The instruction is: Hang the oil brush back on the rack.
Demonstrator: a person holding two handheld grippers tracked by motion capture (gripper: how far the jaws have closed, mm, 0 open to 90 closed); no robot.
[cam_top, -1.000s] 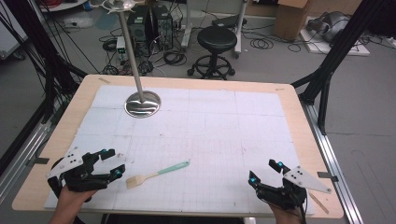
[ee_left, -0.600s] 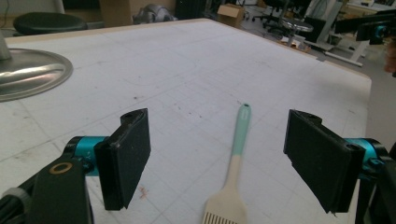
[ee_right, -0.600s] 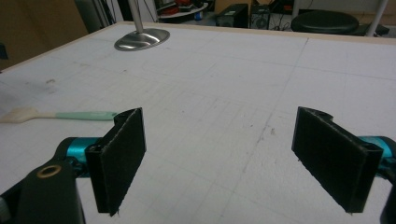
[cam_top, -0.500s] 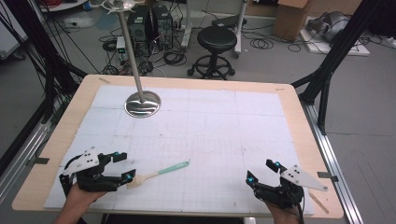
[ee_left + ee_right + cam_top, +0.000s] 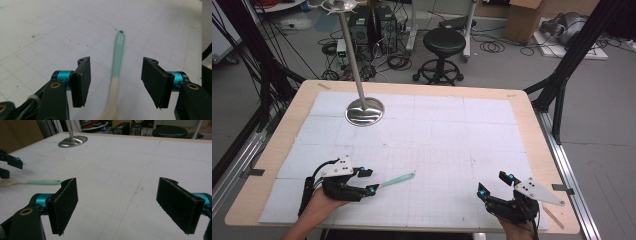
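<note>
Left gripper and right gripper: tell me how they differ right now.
The left gripper straddles the spatula, its jaws having just been closing without touching it; the right gripper has bare mat between its jaws. The left gripper's jaws stand narrower, the right gripper's wider. Both are open, hand-held, with black pads and teal fittings.

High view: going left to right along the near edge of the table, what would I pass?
left gripper → mint-handled spatula → right gripper, with its grey three-cornered plate at the far right.
</note>
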